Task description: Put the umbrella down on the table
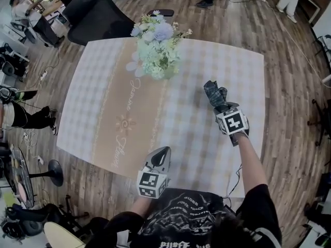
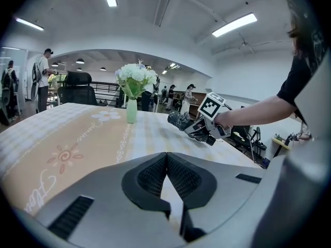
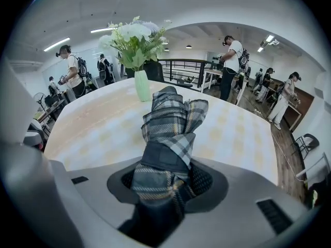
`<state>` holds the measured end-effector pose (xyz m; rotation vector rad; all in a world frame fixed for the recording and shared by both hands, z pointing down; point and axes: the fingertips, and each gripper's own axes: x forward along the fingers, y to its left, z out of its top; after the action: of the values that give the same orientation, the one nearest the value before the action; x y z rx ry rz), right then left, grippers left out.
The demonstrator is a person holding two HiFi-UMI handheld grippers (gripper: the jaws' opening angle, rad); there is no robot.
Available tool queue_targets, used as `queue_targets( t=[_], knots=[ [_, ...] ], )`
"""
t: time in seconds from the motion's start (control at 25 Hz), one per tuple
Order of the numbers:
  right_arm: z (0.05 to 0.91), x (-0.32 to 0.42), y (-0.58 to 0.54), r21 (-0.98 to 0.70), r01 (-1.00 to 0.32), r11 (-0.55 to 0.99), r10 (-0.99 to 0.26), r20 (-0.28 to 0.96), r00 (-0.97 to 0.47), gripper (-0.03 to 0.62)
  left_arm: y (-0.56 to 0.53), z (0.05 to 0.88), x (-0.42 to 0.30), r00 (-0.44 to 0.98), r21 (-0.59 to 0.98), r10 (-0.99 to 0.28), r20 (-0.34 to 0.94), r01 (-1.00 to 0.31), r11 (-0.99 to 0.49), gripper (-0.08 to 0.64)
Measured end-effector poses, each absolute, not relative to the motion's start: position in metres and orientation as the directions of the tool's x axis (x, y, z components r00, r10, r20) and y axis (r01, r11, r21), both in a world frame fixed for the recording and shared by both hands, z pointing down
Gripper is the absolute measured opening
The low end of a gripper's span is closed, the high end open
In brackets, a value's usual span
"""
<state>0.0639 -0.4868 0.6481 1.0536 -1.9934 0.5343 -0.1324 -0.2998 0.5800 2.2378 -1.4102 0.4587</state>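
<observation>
1. The left tool [image 2: 166, 158] is nearest, over the near edge of the desk [image 1: 93, 87]. Its jaws meet at the tips, with nothing between them.
2. The right tool [image 1: 223, 108] is clamped on a folded plaid umbrella [image 3: 170, 123]. It grips the bundle low, near the wrap strap, and the fabric sticks out past the jaws.
3. The umbrella hangs over the desk's right half, tilted down toward the cloth. No view shows whether its end touches.
4. A pale checked cloth covers the desk, and 1 tan band with script and a sun motif runs down the middle.
5. Farther on, a vase of flowers [image 2: 131, 110] stands upright on that band, well apart from the umbrella.
6. A black chair [image 1: 98, 17] stands at the far edge on the wooden floor [image 1: 289, 50].
7. Only the head view shows the 2 tools together and the floor. The 2 gripper views show ceiling strip lights [image 2: 234, 25] and people [image 3: 230, 66] standing about the room.
</observation>
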Motion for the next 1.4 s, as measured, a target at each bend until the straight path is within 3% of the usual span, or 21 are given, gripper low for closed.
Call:
queue_targets(
  t=[0.8,0.88,1.04,1.4],
  knots=[
    [0.678,0.061,-0.499,-0.008,-0.794,0.608,-0.4,0.86,-0.315,0.208,-0.305,0.585,-0.125,0.425,0.212,-0.731,0.535,-0.904,-0.37,0.02],
    [0.677,0.062,-0.498,-0.009,-0.798,0.603,-0.408,0.856,-0.317,0.231,-0.303,0.584,-0.125,0.424,0.208,-0.732,0.533,-0.905,-0.372,0.02],
    [0.668,0.059,-0.5,-0.06,-0.815,0.577,-0.434,0.822,-0.368,0.342,-0.3,0.581,-0.13,0.41,0.198,-0.744,0.528,-0.911,-0.362,0.02],
    [0.592,0.061,-0.496,-0.064,-0.816,0.574,-0.555,0.702,-0.445,0.364,-0.295,0.568,-0.125,0.431,0.198,-0.763,0.482,-0.902,-0.384,0.02]
  ],
)
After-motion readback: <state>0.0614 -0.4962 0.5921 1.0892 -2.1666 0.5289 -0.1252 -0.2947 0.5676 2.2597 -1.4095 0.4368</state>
